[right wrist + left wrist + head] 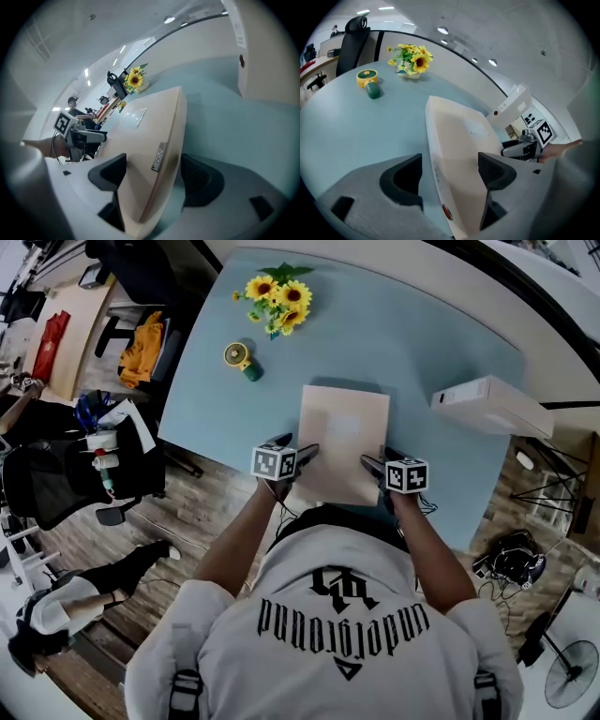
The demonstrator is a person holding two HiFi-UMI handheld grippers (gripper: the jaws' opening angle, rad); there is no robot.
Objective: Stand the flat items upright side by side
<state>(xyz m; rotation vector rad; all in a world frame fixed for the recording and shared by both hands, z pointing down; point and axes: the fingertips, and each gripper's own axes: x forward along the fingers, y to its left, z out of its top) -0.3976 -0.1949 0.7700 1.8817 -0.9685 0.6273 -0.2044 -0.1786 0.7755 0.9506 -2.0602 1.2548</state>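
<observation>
A flat beige box [342,442] lies on the light blue table [422,343], its near end at the table's front edge. My left gripper [305,454] holds its near left corner and my right gripper [370,463] its near right corner. In the left gripper view the beige box [459,140] runs between the jaws of the left gripper [450,173], with the right gripper [525,147] beyond it. In the right gripper view the box's edge [140,136] sits between the jaws of the right gripper [154,176], and the left gripper [79,133] shows at the far side.
A white box [492,404] lies at the table's right edge. Sunflowers [279,298] and a small yellow and green object [242,359] sit at the far left. Chairs and clutter stand on the floor to the left.
</observation>
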